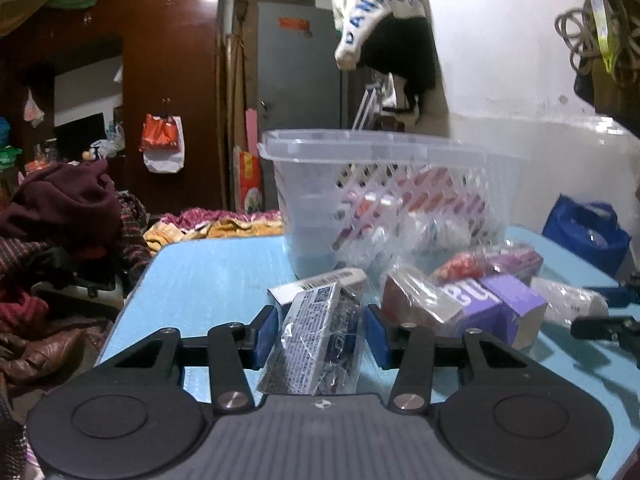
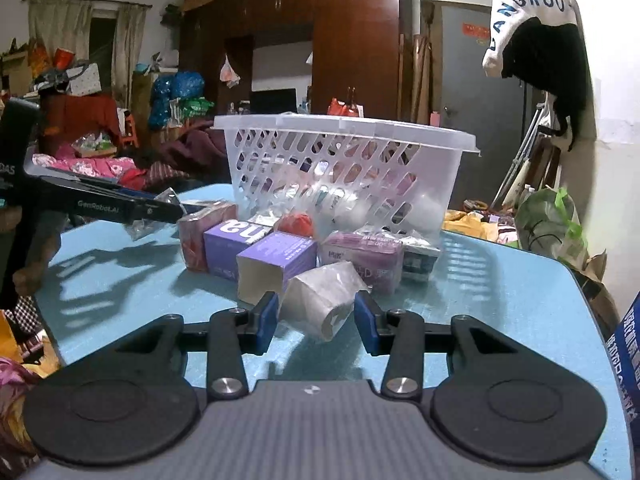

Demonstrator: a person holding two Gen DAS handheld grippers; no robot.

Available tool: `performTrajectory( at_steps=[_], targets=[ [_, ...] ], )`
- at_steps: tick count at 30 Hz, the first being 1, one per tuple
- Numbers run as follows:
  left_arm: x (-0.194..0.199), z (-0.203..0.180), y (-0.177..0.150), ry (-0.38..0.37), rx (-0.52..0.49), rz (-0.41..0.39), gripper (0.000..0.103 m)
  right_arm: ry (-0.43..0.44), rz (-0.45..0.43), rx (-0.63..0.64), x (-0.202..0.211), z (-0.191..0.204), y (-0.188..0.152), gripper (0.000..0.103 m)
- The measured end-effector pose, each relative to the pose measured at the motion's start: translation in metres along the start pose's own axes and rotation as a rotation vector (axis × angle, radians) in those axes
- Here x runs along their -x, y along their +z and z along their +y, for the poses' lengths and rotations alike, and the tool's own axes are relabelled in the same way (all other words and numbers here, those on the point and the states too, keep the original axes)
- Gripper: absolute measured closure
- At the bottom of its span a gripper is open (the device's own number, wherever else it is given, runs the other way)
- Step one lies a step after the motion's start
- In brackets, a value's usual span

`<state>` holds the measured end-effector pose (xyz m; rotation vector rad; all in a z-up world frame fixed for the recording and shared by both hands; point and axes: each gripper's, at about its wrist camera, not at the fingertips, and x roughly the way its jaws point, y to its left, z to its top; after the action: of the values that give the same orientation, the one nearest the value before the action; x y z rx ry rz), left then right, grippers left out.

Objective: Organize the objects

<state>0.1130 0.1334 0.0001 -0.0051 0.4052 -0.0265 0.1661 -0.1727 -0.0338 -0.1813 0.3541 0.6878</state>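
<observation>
A clear plastic basket [image 1: 390, 184] [image 2: 340, 168] stands on the blue table [image 1: 208, 280] and holds several packets. In front of it lie a purple box [image 1: 496, 308] [image 2: 276, 262], a red-wrapped pack [image 1: 412, 300] [image 2: 196, 236], a pink pack [image 2: 364, 260] and a clear-wrapped white roll [image 2: 324, 300]. My left gripper [image 1: 320, 330] is shut on a clear-wrapped printed packet [image 1: 316, 340]. My right gripper [image 2: 316, 318] is open, its blue pads on either side of the white roll's near end.
A heap of dark clothes [image 1: 60, 232] lies left of the table. A blue bag [image 1: 584, 232] sits at the right edge, a green bag [image 2: 552, 224] beyond the table. A white cloth bag [image 2: 528, 12] hangs from the wall above.
</observation>
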Motion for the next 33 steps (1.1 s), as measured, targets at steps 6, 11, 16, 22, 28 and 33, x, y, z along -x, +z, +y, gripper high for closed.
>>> performTrajectory(
  at_steps=[6,11,16,22,28,33],
  targets=[
    [0.011,0.0,-0.001,0.007,0.046,-0.061,0.052,-0.011,-0.028,-0.008,0.009,-0.004,0.003,0.058],
    [0.019,-0.006,-0.002,-0.016,0.058,-0.092,0.052,-0.024,-0.048,0.001,0.016,-0.004,0.005,0.06],
    [0.031,-0.012,0.004,-0.038,0.072,-0.137,0.052,-0.027,-0.083,-0.007,0.025,-0.008,0.009,0.06],
    [0.033,-0.012,0.06,-0.055,0.137,-0.213,0.052,-0.044,-0.21,-0.003,0.044,-0.006,0.051,0.061],
    [-0.017,-0.02,0.135,-0.098,0.187,-0.166,0.052,-0.046,-0.282,0.004,0.008,-0.013,0.135,0.061],
    [-0.077,-0.026,0.149,-0.062,0.213,-0.085,0.051,-0.092,-0.168,0.027,-0.06,-0.027,0.159,0.06]
  ],
)
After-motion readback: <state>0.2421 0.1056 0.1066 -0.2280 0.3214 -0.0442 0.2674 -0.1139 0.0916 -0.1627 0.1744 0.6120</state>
